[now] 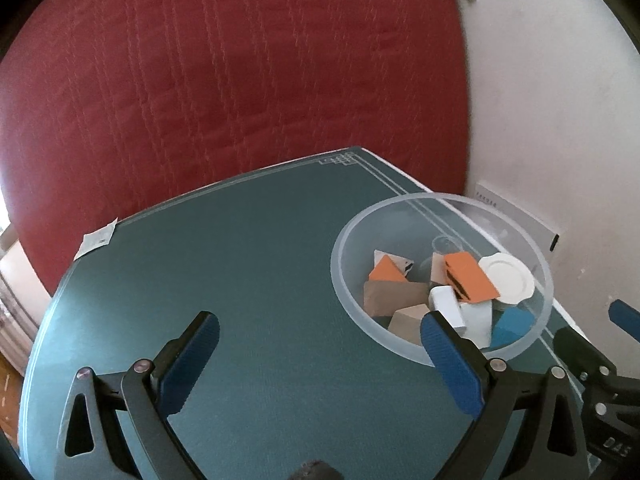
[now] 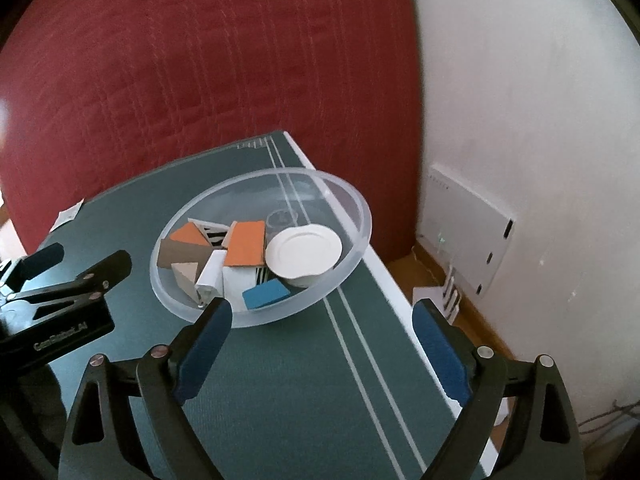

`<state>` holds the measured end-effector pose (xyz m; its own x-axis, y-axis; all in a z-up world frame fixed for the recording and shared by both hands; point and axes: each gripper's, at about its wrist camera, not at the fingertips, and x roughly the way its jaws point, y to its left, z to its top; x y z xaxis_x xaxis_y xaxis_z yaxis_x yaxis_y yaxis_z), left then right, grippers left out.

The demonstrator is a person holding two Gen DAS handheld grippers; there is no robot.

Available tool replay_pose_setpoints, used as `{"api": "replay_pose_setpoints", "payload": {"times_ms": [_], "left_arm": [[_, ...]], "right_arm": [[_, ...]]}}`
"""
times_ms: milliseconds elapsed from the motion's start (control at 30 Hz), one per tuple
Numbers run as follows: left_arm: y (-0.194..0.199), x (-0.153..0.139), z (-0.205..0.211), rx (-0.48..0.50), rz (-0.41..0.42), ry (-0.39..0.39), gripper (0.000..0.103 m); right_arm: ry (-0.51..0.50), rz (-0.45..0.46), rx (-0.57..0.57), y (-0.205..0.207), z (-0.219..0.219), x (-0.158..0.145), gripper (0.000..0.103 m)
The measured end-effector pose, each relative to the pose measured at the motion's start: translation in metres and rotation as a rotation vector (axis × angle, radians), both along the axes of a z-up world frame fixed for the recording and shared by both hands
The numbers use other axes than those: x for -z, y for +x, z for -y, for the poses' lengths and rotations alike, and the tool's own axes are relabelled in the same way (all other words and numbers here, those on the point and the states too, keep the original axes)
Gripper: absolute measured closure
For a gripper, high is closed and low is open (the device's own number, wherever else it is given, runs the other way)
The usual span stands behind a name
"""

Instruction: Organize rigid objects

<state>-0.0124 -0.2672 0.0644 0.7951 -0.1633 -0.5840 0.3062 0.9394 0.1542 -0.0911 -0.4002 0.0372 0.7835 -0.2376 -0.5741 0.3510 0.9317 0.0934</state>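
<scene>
Green mat on table, red quilted backing behind, white wall at right. Clear bowl near mat's far right corner; blocks and white saucer piled inside. Left gripper spread wide, nothing between jaws. Right gripper likewise spread, empty, just short of bowl rim. Collection judged complete; if bowl is to be shifted, rim best taken squarely, tilt avoided.
</scene>
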Motion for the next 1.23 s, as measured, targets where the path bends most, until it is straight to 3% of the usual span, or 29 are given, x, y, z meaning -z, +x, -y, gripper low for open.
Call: {"api": "replay_pose_setpoints", "payload": {"times_ms": [333,1233], "left_arm": [[-0.005,0.004,0.003,0.01,-0.004,0.031,0.001],[0.004,0.016,-0.003,-0.002,-0.075,0.035,0.001]], "right_arm": [[-0.125,0.016,0.013,-0.004,-0.015,-0.013,0.009],[-0.088,-0.051,-0.011,0.005,-0.014,0.007,0.009]]}}
